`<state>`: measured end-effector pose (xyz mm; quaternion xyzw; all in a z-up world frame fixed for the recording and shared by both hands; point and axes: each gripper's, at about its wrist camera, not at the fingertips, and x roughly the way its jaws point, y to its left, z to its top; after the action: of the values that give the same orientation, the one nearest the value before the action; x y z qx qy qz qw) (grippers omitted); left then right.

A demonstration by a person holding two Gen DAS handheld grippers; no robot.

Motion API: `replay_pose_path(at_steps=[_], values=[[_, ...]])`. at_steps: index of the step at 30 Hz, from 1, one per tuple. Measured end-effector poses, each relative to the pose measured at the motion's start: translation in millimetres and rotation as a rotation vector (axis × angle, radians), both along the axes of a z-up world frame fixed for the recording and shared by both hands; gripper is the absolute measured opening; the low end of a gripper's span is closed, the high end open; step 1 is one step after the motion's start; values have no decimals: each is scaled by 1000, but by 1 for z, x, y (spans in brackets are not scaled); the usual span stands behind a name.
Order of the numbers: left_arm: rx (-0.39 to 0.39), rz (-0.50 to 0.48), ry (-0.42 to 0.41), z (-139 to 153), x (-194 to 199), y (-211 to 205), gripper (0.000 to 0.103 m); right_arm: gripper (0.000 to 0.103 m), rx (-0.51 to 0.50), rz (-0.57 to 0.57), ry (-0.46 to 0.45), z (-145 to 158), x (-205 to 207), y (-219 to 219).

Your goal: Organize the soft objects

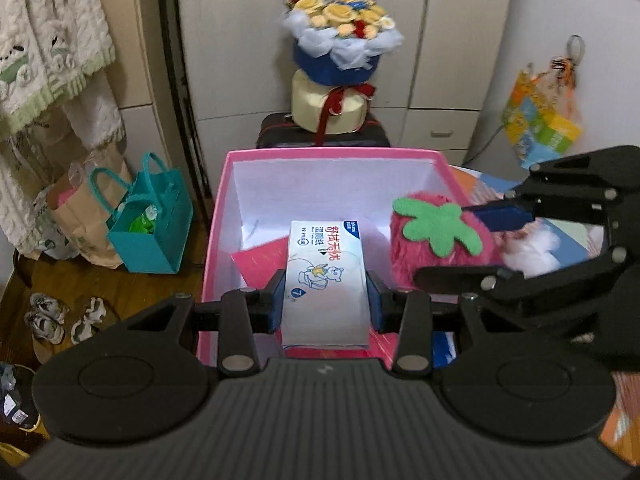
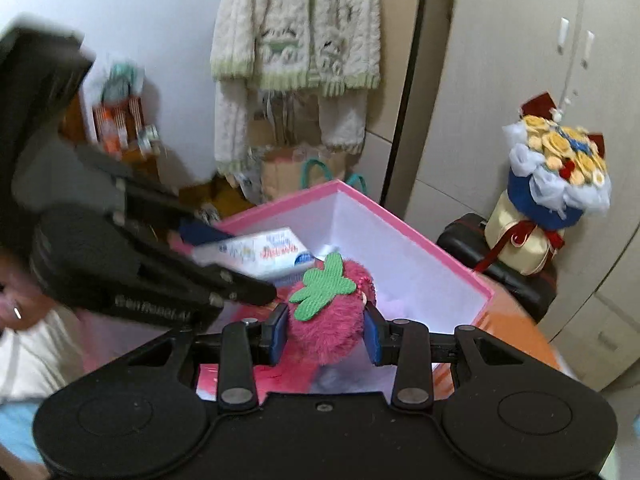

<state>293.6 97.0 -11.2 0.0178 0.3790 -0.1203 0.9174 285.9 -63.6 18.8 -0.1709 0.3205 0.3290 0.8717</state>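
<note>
My left gripper (image 1: 326,300) is shut on a white pack of wet tissues (image 1: 325,284), held over the open pink box (image 1: 224,200) with its white inside. In the right wrist view that pack (image 2: 260,254) shows at the left, pinched between blue pads. My right gripper (image 2: 325,330) is shut on a fluffy pink strawberry plush (image 2: 332,320) with a green felt leaf, above the box's near edge (image 2: 440,248). From the left wrist view the plush (image 1: 436,240) hangs at the box's right rim with the right gripper (image 1: 472,244) on it.
A flower bouquet (image 1: 340,40) on a cream round box tops a dark suitcase (image 1: 280,132) behind the pink box. A teal bag (image 1: 150,220) and a paper bag stand on the wooden floor at left, near small shoes (image 1: 48,316). White knitwear (image 2: 296,40) hangs by the wardrobe.
</note>
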Motion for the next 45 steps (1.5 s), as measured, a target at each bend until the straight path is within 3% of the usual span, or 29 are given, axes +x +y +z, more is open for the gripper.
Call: replay_pose_path(at_steps=[4, 7, 13, 18, 24, 30, 45], values=[[16, 18, 44, -13, 19, 0, 39, 42, -50, 41, 31, -13, 25, 9], [12, 19, 120, -25, 32, -1, 39, 42, -85, 77, 65, -24, 36, 16], [2, 35, 152, -31, 33, -4, 41, 45, -130, 121, 95, -43, 48, 24], [-2, 38, 76, -20, 17, 0, 52, 64, -140, 76, 22, -44, 42, 17], [0, 32, -26, 2, -19, 9, 52, 65, -46, 49, -15, -27, 14, -4], [-1, -8, -75, 22, -57, 13, 53, 65, 36, 12, -34, -8, -25, -19], [-4, -90, -147, 58, -147, 13, 56, 68, 50, -51, -85, 44, -121, -35]])
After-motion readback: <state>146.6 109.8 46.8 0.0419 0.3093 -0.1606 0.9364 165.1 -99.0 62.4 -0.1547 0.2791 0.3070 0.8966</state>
